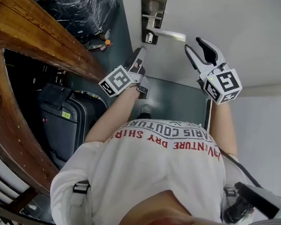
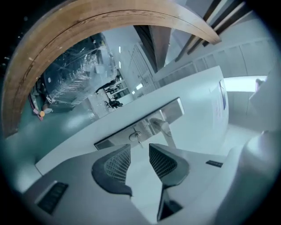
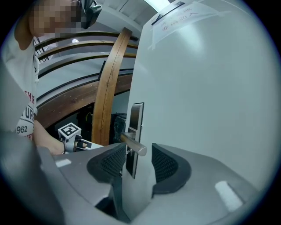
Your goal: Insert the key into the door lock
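Left gripper view looks along the left tongs [image 2: 139, 147]. Its 2 dark pads, each moulded with a fine grid texture, stand well apart with nothing between them. Just beyond their tips a small metal key [image 2: 137, 137] sticks out of the lock in a long, brushed-steel lock plate [image 2: 114, 137]; neither pad touches it. A rounded steel lever handle [image 2: 161, 126] juts from the same plate beside the key. The plate is set in a smooth white door [image 2: 193, 88].

Right gripper view shows the right tongs [image 3: 138, 148] wide open too and holding nothing. The round, cut-off end of the lever shows in the gap between its 2 gridded pads, clear of both.

Head view has both tongs raised to the door, the left at the lock plate and the right beside the lever's free end. Left of the door run a curved, varnished wooden beam [image 1: 36, 31], a dark hard-shell suitcase [image 1: 60, 122] and a black bundle [image 1: 80, 7] wrapped in glossy plastic film, over a teal floor [image 1: 176, 100].
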A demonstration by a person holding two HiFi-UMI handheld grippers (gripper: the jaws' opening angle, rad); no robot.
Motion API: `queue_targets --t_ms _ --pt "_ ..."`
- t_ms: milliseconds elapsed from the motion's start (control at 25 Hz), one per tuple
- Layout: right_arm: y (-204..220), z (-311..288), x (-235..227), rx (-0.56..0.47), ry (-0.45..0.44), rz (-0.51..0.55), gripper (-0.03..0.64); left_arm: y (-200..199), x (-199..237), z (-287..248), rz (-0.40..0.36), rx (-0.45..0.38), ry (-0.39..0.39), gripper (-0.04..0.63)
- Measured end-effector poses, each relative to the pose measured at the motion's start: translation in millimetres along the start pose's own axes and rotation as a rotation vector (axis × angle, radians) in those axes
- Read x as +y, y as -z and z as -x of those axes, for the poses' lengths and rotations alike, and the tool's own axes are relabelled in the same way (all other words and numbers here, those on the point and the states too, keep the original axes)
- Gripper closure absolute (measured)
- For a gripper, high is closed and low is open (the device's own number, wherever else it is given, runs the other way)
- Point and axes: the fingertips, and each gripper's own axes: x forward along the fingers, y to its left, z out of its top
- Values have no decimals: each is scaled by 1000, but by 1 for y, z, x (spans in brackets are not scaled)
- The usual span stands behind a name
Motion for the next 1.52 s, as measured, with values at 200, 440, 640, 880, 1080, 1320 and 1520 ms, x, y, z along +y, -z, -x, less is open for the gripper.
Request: queue_targets --t_ms 200,440,640,880,1080,1320,1520 --pt "-6 34 19 52 -183 -123 519 3 -87 7 -359 130 80 483" --pt "-63 56 -14 124 -495 -270 615 30 -223 -33 -622 349 -24 594" --pt "-88 135 35 121 -571 -257 615 77 -288 26 -694 414 -56 594" --pt "-90 194 56 135 -557 -325 615 106 -322 71 -725 453 -76 594" --pt "-83 227 81 174 -527 -348 615 123 -341 86 -705 491 -43 594" --pt "-101 277 141 148 -539 -321 615 156 -373 151 -686 548 9 594" --pt "-112 334 205 172 -492 -350 615 181 -406 238 -731 597 -1 594"
